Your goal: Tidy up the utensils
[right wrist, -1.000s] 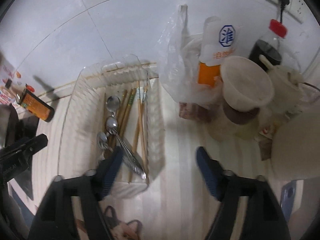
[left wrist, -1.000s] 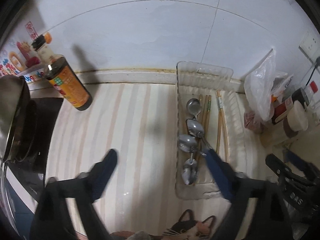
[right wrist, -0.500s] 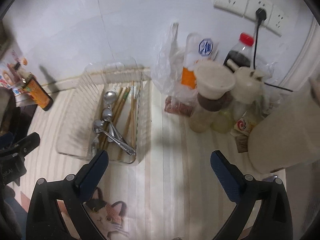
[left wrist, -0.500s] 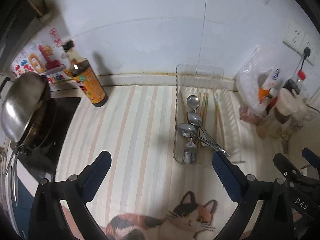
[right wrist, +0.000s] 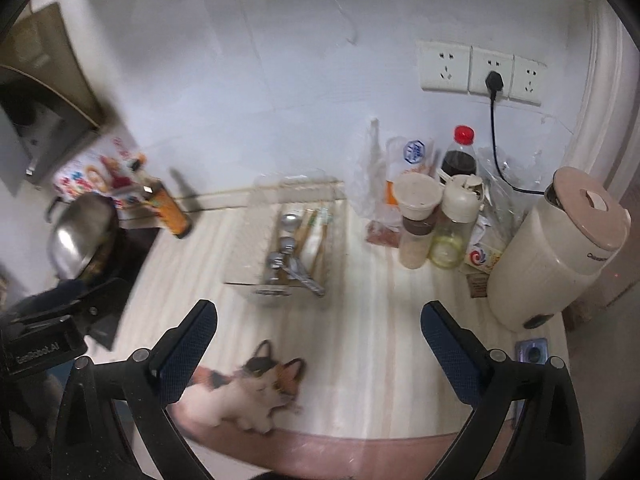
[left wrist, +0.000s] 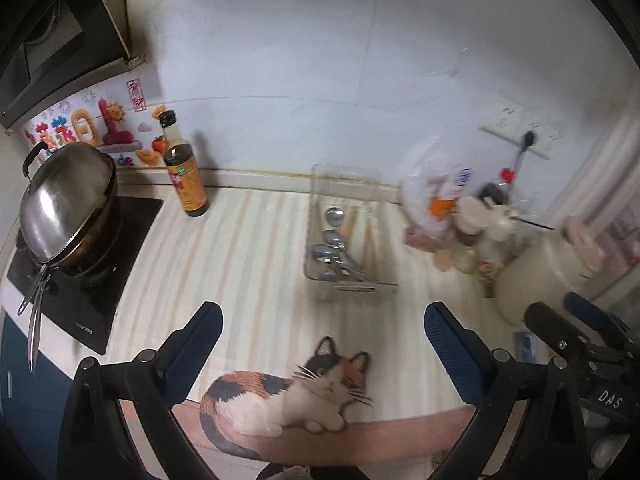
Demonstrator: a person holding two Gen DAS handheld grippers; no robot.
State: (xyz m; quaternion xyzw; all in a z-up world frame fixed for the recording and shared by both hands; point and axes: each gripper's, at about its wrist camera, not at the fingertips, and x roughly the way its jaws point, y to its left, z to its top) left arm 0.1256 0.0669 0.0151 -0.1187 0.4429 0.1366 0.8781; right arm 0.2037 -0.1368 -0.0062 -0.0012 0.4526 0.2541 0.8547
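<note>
Counter (left wrist: pixel 248 264): striped mat with a cat print (left wrist: pixel 304 392) under both grippers.
Tray (right wrist: pixel 240 256): clear, ahead of both grippers, well apart from them.
Spoons (left wrist: pixel 334 252): in the tray's left part.
Chopsticks (right wrist: pixel 316 228): beside the spoons, right part.
Left gripper (left wrist: pixel 320 344): spread wide, holding nothing.
Right gripper (right wrist: pixel 318 340): spread wide, holding nothing.

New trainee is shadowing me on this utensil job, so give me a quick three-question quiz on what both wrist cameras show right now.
1. True or false: the spoons lie inside the clear tray.
2. What lies beside them in that tray: A) forks B) chopsticks C) knives?
3. Fill in: the left claw and the right claw are both ___ and hold nothing.

Key: 1 true; 2 B; 3 open.
</note>
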